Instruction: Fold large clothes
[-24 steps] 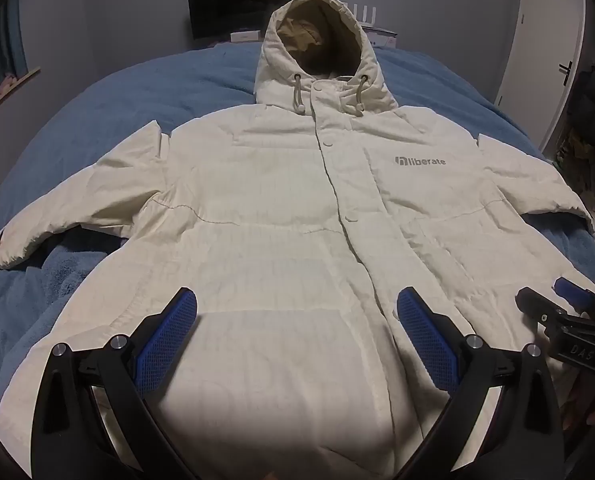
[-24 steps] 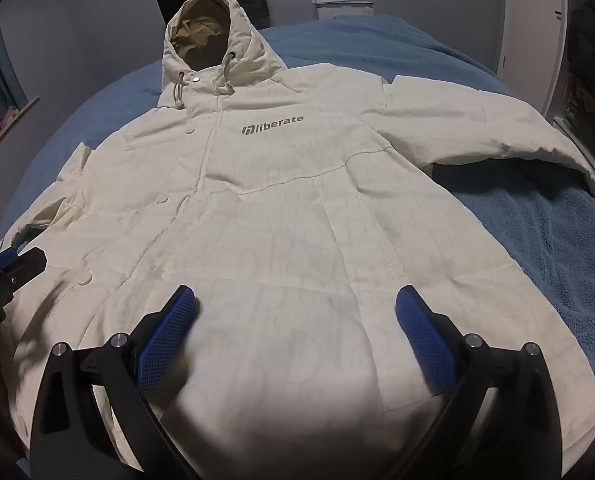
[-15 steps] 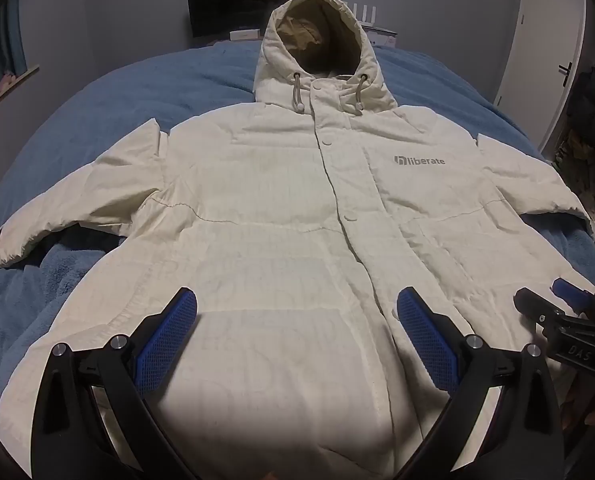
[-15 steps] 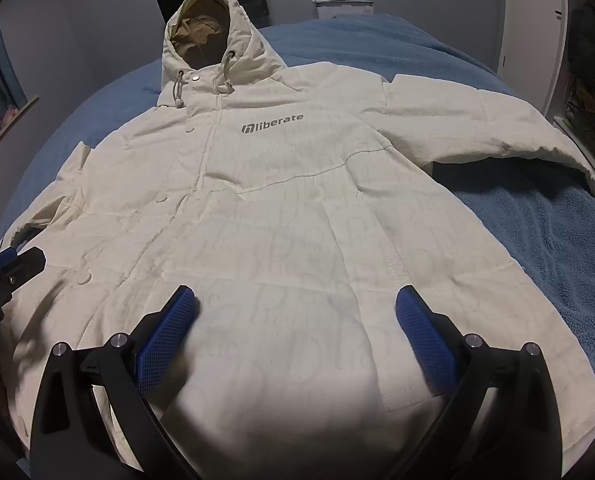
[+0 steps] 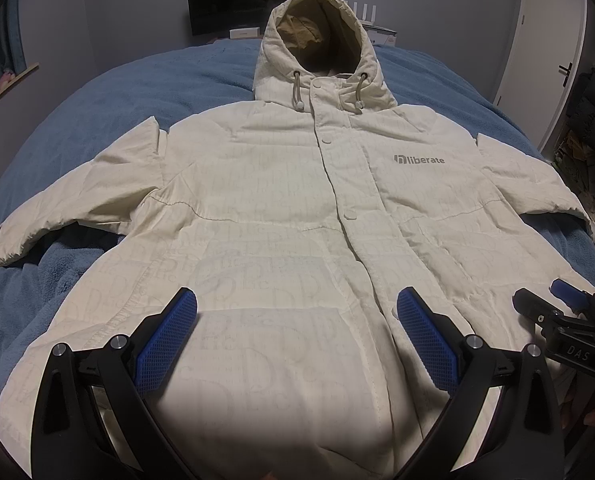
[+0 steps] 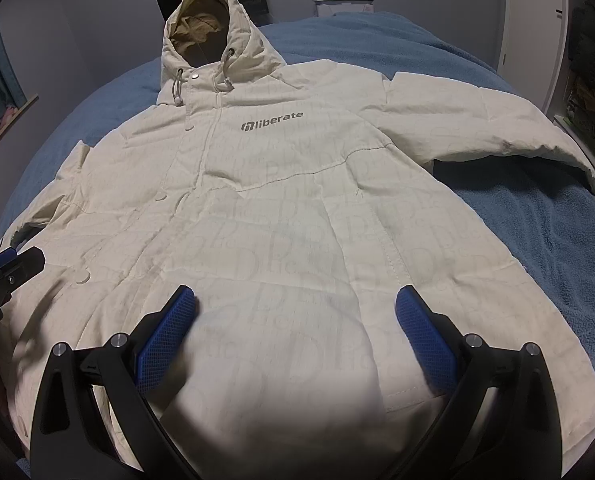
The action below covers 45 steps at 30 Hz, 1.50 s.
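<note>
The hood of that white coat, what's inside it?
Inside the hood only a crumpled tan lining shows, with nothing lying in it. Its deepest part is dark, so the very bottom cannot be seen.

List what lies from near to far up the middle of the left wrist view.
Left gripper, fingers spread wide → cream jacket body → hood → blue bedspread → dark screen at the grey wall.
</note>
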Available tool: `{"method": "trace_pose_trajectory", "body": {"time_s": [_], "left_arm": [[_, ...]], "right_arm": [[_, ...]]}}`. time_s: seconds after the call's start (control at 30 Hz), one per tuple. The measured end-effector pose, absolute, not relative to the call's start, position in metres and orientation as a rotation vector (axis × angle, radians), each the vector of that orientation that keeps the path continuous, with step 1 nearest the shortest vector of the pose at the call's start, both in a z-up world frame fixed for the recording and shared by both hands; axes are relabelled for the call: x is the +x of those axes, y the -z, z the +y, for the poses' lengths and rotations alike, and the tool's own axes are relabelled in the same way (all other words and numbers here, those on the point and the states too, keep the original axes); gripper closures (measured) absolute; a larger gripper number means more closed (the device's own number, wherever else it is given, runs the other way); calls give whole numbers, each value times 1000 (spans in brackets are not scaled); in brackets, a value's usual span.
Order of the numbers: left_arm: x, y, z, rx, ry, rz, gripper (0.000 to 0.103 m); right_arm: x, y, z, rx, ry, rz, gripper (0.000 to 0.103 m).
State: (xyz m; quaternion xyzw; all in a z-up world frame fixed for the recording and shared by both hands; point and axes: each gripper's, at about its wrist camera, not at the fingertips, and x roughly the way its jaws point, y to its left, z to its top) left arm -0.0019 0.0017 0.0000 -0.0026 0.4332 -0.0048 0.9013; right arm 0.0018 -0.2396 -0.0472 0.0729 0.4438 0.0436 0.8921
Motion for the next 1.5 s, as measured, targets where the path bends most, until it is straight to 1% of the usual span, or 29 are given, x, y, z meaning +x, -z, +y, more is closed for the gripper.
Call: {"method": "trace_pose_trajectory", "body": {"time_s": [1.5], "left_arm": [[-1,0,4,-12,13,902,6]], "right_arm": [[4,51,-239,153,-90,929,6]]}}
